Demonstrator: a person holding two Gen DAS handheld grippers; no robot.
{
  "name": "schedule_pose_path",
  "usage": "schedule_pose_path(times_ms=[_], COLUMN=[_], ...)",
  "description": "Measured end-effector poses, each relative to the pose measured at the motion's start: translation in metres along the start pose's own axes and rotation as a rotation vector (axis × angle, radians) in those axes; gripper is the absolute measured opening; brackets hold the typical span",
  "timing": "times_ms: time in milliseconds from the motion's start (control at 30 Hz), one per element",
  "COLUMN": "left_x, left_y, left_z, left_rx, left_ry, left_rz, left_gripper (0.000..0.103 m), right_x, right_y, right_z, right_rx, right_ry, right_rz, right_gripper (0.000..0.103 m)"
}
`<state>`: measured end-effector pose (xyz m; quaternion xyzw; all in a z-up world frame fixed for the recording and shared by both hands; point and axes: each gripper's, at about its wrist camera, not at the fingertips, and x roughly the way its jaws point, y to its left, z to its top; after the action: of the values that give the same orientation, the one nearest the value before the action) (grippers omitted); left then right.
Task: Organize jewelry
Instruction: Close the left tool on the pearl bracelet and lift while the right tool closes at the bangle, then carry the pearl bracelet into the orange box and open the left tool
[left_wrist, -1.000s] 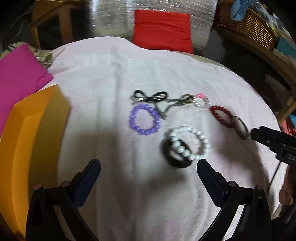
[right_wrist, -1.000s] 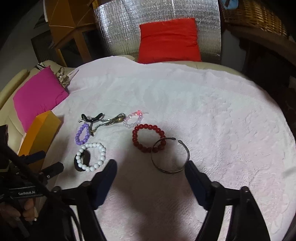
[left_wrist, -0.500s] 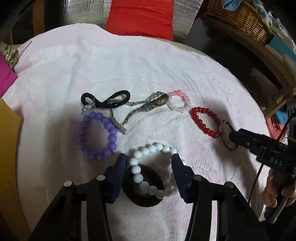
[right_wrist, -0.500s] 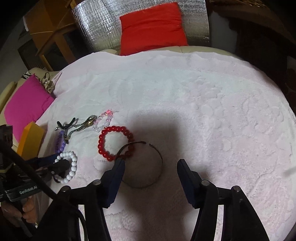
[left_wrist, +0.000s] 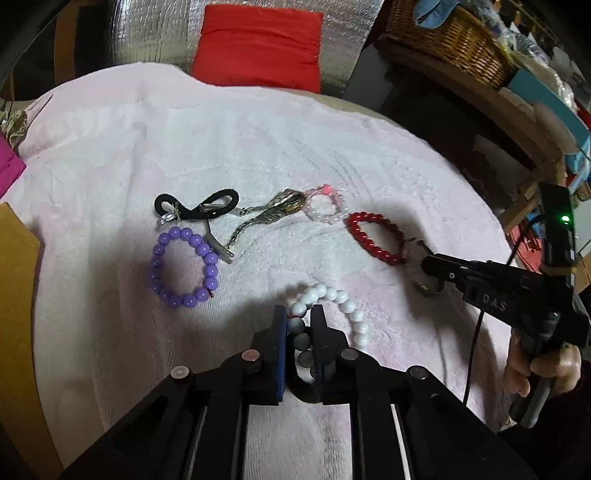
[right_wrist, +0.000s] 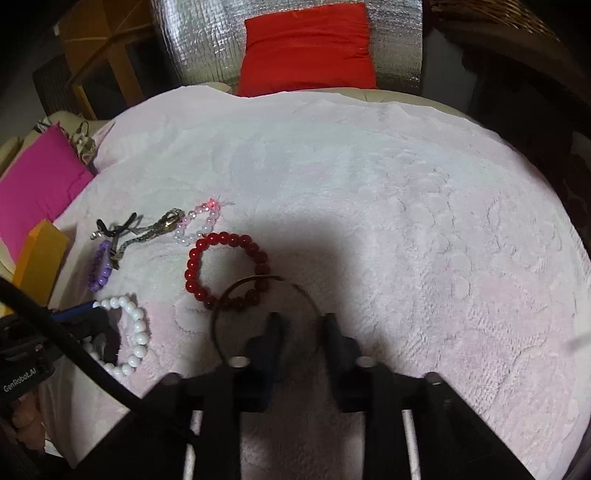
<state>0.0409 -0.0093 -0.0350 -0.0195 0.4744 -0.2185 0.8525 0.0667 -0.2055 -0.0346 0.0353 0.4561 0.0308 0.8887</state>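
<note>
Several pieces of jewelry lie on a pink towel (left_wrist: 295, 147). My left gripper (left_wrist: 298, 314) is shut on the white bead bracelet (left_wrist: 347, 306), which lies over a black ring (left_wrist: 303, 387). A purple bead bracelet (left_wrist: 183, 266), a black hair tie (left_wrist: 195, 206), a metal watch (left_wrist: 273, 208) and a pink bead bracelet (left_wrist: 327, 205) lie beyond. My right gripper (right_wrist: 301, 319) is narrowed around the near rim of a thin metal bangle (right_wrist: 236, 291) that overlaps the red bead bracelet (right_wrist: 221, 266). Whether it grips the bangle is unclear.
An orange box (right_wrist: 40, 258) stands at the towel's left edge beside a magenta cushion (right_wrist: 40, 173). A red cushion (right_wrist: 306, 48) leans on silver foil at the back. A wicker basket (left_wrist: 450, 40) sits on a wooden shelf at the right.
My left gripper moved in and closed on the white bead bracelet. My right gripper moved forward over the metal bangle and its fingers narrowed.
</note>
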Motion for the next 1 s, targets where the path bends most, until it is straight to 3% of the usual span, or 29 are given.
schedule_pose_path(times_ms=[133,433,1000], left_x=[-0.023,-0.059,-0.081], left_y=[-0.004,-0.012,-0.010], left_z=[-0.008,-0.018,-0.022], left_rx=[0.004,0.049,0.076], left_ry=[-0.039,-0.130,-0.195], left_rz=[-0.031,-0.050,0.002], left_gripper=[0.012,0.010,0.010], right_x=[-0.010,-0.049,-0.083], right_y=[-0.004,-0.008,0.052], right_z=[-0.004,-0.012,-0.011], right_rx=[0.004,0.017,-0.139], right_ry=[-0.023,-0.135,-0.288], right_rz=[0.018,0.094,-0.019], right_gripper=[0.009,0.009,0.009])
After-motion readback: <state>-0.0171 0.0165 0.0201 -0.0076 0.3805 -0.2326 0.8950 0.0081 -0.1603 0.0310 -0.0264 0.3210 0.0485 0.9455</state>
